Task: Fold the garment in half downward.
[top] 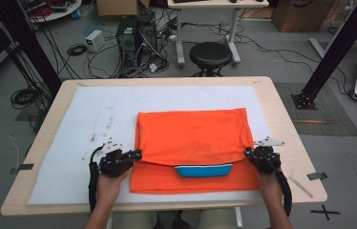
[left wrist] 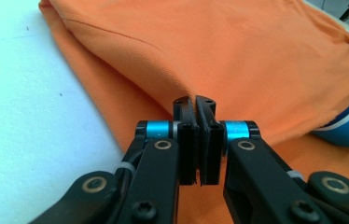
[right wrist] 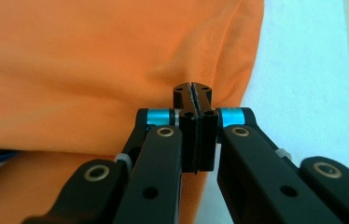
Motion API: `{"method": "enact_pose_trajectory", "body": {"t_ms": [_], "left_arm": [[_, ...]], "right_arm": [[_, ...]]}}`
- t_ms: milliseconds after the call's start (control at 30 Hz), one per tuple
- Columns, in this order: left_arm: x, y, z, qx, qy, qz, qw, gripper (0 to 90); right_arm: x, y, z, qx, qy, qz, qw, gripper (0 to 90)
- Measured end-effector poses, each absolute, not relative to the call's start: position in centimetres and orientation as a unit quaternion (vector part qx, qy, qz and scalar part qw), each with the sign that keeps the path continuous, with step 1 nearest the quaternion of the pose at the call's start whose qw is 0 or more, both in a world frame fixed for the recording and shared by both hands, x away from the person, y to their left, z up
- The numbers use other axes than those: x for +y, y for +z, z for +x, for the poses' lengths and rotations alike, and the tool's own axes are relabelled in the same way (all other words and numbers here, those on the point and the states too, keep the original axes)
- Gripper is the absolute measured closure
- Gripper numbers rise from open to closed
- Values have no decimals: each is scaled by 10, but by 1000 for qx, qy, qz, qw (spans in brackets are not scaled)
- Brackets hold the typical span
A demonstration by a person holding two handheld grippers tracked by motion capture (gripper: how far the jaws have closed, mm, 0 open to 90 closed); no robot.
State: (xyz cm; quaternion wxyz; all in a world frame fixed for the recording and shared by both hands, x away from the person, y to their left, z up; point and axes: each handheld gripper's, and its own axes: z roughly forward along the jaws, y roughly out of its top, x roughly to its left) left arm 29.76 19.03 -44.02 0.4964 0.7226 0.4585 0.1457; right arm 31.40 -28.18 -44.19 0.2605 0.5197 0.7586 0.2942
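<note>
Here both grippers are pinching the orange polo shirt [top: 193, 136]: the left gripper [top: 137, 154] is clamping the folded flap's left corner, the right gripper [top: 250, 153] its right. The flap's long edge is running straight between them, just behind the blue collar [top: 203, 170].

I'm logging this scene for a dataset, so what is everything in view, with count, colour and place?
shirt: one, orange, folded on the white sheet, mid-table
collar: one, blue with white trim, at the shirt's near edge
sheet: one, white, spread over the table
table: one, light wood
stool: one, black, beyond the table
computer: one, black, on the floor amid cables
box: one, brown, far right on the floor
left tool: one, black, shut on the shirt's left edge
right tool: one, black, shut on the shirt's right edge
</note>
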Motion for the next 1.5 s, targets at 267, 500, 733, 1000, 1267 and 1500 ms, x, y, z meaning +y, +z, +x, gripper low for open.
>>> {"method": "enact_pose_trajectory", "body": {"t_ms": [267,500,733,1000,1267,1500], "left_arm": [[199,-437,290,459,130,712,515,877],[204,-435,281,451,123,713,523,876],[209,-432,272,447,113,708,534,876],[215,-439,262,448,102,711,532,876],[214,-448,261,451,88,720,521,872],[212,-441,262,455,123,707,527,601]], "right_arm": [[-293,-422,296,746,345,513,246,900],[-298,-414,283,750,352,502,248,900],[-302,-415,274,748,363,499,243,900],[-300,-409,254,756,368,486,239,900],[-306,-429,255,756,355,506,215,900],[-301,-428,262,760,358,497,218,900]]}}
